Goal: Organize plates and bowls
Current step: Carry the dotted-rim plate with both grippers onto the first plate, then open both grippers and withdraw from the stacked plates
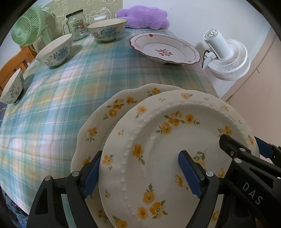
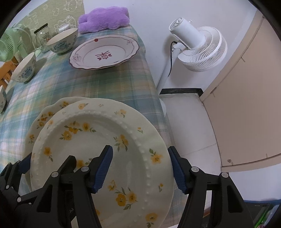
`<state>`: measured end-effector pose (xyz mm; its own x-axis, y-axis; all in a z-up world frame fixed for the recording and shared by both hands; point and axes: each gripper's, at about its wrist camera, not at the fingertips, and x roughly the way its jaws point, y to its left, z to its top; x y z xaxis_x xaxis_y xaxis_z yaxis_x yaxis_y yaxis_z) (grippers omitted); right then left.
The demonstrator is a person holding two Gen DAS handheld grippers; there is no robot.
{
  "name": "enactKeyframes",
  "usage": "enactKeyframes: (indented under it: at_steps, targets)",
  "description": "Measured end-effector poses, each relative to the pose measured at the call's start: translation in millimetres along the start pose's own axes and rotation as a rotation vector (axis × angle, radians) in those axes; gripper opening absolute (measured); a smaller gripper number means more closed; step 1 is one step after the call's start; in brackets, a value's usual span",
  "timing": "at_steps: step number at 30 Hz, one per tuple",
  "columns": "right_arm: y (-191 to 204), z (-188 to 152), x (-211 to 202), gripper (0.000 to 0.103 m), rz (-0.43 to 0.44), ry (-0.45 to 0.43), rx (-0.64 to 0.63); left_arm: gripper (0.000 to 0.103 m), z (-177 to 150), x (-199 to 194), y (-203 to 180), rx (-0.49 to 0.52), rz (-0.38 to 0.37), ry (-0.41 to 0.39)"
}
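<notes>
Yellow-flower plate [image 1: 158, 149] on another flowered plate [image 1: 98, 126] at the table [image 1: 52, 105] edge, hard, smooth, breakable, rim between open jaws of left gripper [image 1: 138, 175] and right gripper [image 2: 142, 168].

On the near right part of the bench [image 1: 61, 105], the upper plate [image 1: 166, 149] lies on the lower plate [image 1: 98, 126], shifted to the right so the lower one's left rim shows. The left tongs [image 1: 138, 173] straddle the upper plate's left rim; the right tongs [image 2: 142, 166] straddle its right rim. Farther back on the right side sits a third plate [image 1: 165, 48]. Three bowls run along the left side: the nearest bowl [image 1: 12, 87] at the left edge, a middle bowl [image 1: 54, 50] behind it, a far bowl [image 1: 107, 29] farther back. A jar [image 1: 77, 24] stands between the middle and far bowls. A plush toy [image 1: 144, 16] lies at the far end. A standing fan [image 2: 196, 47] is on the floor right of the bench.
</notes>
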<state>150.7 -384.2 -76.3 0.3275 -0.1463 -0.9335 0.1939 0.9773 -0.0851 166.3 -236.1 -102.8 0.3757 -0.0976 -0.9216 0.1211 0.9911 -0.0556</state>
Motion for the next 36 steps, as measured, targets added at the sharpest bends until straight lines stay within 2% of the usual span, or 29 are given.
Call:
enactKeyframes:
  at_steps: [5, 6, 8, 10, 11, 12, 14, 16, 19, 26, 36]
  targets:
    - [-2, 0, 0, 0.065, 0.013, 0.003, 0.010, 0.086, 1, 0, -1, 0.004, 0.013, 0.005]
    - [-3, 0, 0, 0.065, 0.017, 0.004, 0.012, 0.085, 1, 0, -2, 0.009, 0.029, 0.003]
    - [-2, -2, -2, 0.063, 0.032, 0.003, 0.002, 0.085, -1, -5, -14, 0.093, 0.108, -0.052]
    - [-1, -4, -6, 0.063, 0.034, -0.004, -0.007, 0.085, -3, -5, -23, 0.153, 0.154, -0.065]
    - [-1, -5, -8, 0.063, 0.030, -0.006, -0.010, 0.085, -3, -6, -23, 0.151, 0.156, -0.068]
    - [-3, -7, -10, 0.062, 0.028, -0.008, -0.007, 0.085, -2, -6, -20, 0.142, 0.146, -0.063]
    - [-7, -9, -14, 0.055, 0.024, -0.011, 0.003, 0.085, -1, -6, -15, 0.129, 0.127, -0.045]
    - [-15, -12, -18, 0.042, 0.030, -0.003, 0.020, 0.085, -1, -5, -8, 0.100, 0.101, -0.018]
    - [-21, -16, -22, 0.032, 0.060, -0.005, 0.037, 0.085, -1, -8, -1, 0.071, 0.077, 0.005]
    - [-9, -16, -14, 0.033, 0.043, -0.001, 0.005, 0.085, -5, -18, 7, 0.042, 0.038, 0.015]
    - [1, -11, -3, 0.037, 0.042, -0.014, -0.024, 0.085, -6, -21, 12, 0.010, 0.058, -0.007]
